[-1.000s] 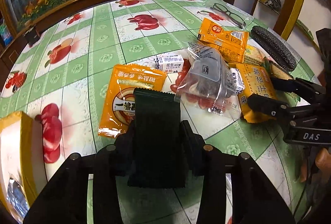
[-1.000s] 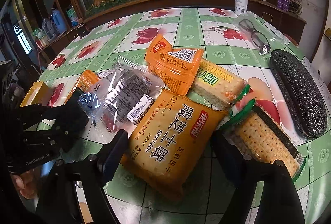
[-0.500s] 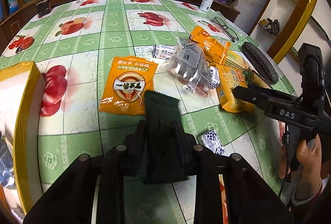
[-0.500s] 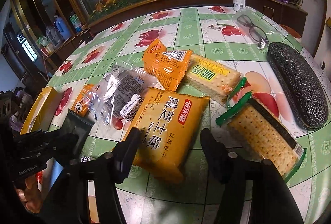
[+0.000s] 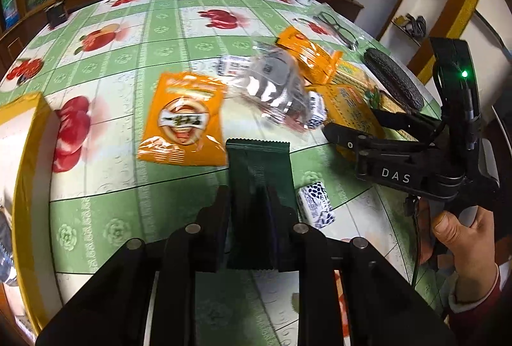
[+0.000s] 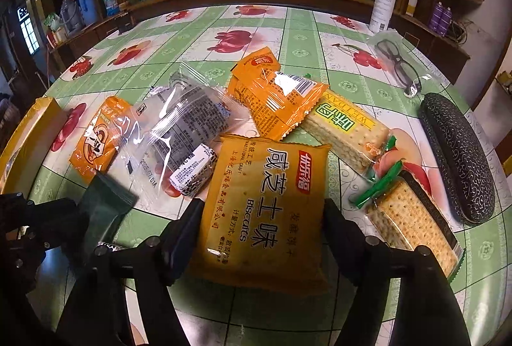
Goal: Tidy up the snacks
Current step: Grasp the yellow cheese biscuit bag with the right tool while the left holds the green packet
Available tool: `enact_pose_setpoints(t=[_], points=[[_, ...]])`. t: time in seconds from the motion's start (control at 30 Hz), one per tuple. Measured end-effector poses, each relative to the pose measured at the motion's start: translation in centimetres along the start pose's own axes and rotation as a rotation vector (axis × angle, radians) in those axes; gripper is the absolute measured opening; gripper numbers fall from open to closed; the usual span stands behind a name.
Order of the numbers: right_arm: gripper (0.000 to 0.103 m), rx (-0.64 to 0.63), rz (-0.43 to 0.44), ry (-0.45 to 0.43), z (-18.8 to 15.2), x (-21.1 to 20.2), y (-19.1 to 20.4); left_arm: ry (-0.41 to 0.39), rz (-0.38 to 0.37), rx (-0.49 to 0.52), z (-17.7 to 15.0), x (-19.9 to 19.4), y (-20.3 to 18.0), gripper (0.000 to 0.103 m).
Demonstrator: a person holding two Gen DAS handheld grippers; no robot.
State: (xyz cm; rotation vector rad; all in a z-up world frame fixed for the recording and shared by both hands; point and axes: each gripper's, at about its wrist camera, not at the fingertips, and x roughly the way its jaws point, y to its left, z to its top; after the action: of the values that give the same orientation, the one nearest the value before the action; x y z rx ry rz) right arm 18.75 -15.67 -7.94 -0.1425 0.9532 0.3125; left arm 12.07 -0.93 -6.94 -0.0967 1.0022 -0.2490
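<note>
My left gripper is shut on a dark green packet, held above the green fruit-print tablecloth. That packet also shows at the left of the right wrist view. My right gripper points down over the orange biscuit pack. Its jaws are opening, with one finger along each long side of the pack, which lies flat on the cloth. From the left wrist view the right gripper straddles the same pack, with a person's hand on its handle.
Beyond lie an orange round-logo packet, a clear bag, a small white candy, an orange pouch and two cracker packs. A blue-white candy lies near my left fingers. Yellow box at left; glasses case at right.
My left gripper has drawn back from the pile with the green packet. The right jaws narrowed, then widened, and now flank the orange biscuit pack.
</note>
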Motion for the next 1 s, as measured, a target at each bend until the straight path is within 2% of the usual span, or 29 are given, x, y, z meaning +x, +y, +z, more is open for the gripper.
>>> enact_pose_setpoints(t=[0.03, 0.1, 0.2, 0.27, 0.33, 0.43, 0.5, 0.53, 0.6, 0.67, 0.7, 0.73, 0.87, 1.0], points=[[0.073, -0.001, 0.001, -0.001, -0.1, -0.1, -0.1, 0.009, 0.001, 0.008, 0.0, 0.2, -0.3, 0.033], [0.073, 0.0, 0.005, -0.007, -0.3, -0.2, -0.4, 0.024, 0.015, 0.021, 0.0, 0.5, -1.0, 0.048], [0.073, 0.0, 0.01, -0.011, -0.4, -0.3, -0.4, 0.026, 0.007, 0.032, 0.0, 0.6, -1.6, 0.048], [0.073, -0.002, 0.009, -0.013, -0.3, -0.3, -0.3, 0.02, 0.072, 0.036, 0.2, 0.9, -1.7, 0.048], [0.073, 0.001, 0.015, -0.013, -0.3, -0.3, -0.4, 0.02, 0.105, 0.032, 0.4, 1.1, -1.6, 0.048], [0.074, 0.003, 0.021, -0.014, -0.4, -0.4, -0.6, 0.032, 0.16, 0.089, 0.4, 1.6, -2.5, 0.049], [0.074, -0.002, 0.019, -0.012, -0.4, -0.4, -0.5, 0.038, 0.134, 0.111, 0.2, 1.6, -3.1, 0.049], [0.074, -0.006, 0.017, -0.011, -0.4, -0.4, -0.4, 0.042, 0.13, 0.121, 0.2, 1.7, -3.4, 0.052], [0.074, -0.007, 0.017, -0.01, -0.4, -0.3, -0.4, 0.044, 0.151, 0.145, 0.2, 1.9, -4.0, 0.056], [0.074, -0.007, 0.017, -0.01, -0.4, -0.4, -0.4, 0.038, 0.151, 0.125, 0.3, 1.9, -3.8, 0.056], [0.072, -0.008, 0.016, -0.011, -0.5, -0.4, -0.5, 0.032, 0.162, 0.12, 0.3, 1.9, -3.6, 0.052], [0.072, -0.007, 0.019, -0.012, -0.5, -0.5, -0.5, 0.022, 0.167, 0.11, 0.3, 1.8, -3.3, 0.042], [0.071, 0.019, 0.051, -0.022, -0.9, -1.0, -1.1, -0.003, 0.178, 0.078, -0.2, 1.1, -2.2, 0.042], [0.071, 0.048, 0.081, -0.048, -1.3, -2.0, -1.7, -0.023, 0.138, 0.036, -1.1, 0.1, -1.5, 0.042]])
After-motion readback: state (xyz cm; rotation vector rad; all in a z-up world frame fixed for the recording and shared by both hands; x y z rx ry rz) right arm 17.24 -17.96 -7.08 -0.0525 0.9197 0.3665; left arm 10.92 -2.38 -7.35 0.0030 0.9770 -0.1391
